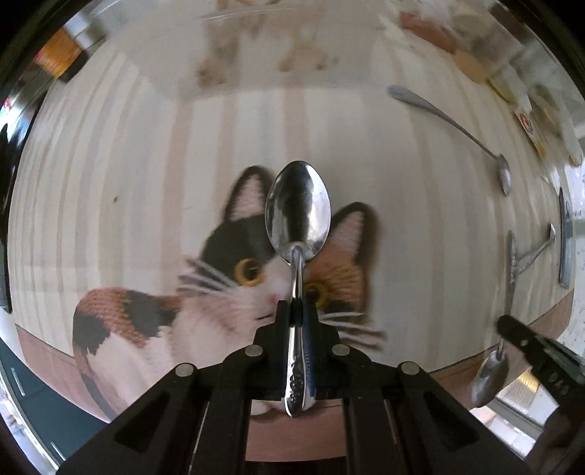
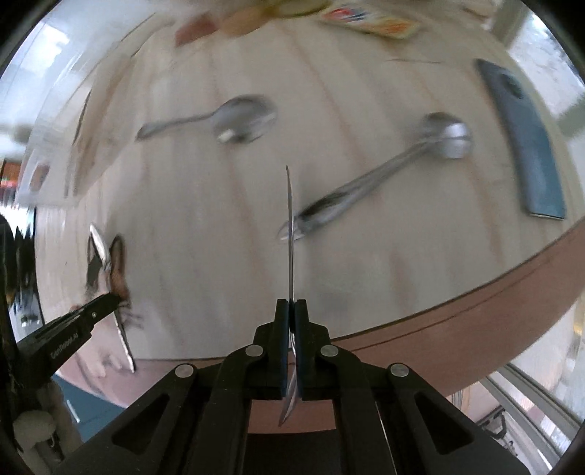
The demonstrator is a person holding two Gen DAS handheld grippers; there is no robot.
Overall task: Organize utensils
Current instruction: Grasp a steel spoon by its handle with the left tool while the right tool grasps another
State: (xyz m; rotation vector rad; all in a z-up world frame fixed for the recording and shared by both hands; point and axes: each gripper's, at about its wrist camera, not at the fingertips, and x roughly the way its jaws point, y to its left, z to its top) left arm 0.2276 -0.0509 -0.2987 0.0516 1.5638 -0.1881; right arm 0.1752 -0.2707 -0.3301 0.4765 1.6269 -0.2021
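Note:
My left gripper (image 1: 295, 307) is shut on the handle of a shiny spoon (image 1: 298, 215), whose bowl points away from the camera above a cat picture (image 1: 219, 292) on the pale table. In the right wrist view the left gripper (image 2: 109, 299) shows at the left with that spoon (image 2: 99, 248). My right gripper (image 2: 291, 305) is shut on a second spoon (image 2: 290, 226), seen edge-on. The left wrist view shows the right gripper (image 1: 510, 327) at the lower right, with its spoon's bowl (image 1: 490, 376) hanging nearer the camera.
More utensils lie on the table: a spoon (image 2: 241, 118) at the back, another spoon (image 2: 384, 175) to the right, and crossed pieces (image 1: 519, 263). A dark phone (image 2: 523, 146) lies by the right edge. Blurred packets (image 2: 369, 18) sit at the far side. The table's brown rim (image 2: 475, 318) runs close below.

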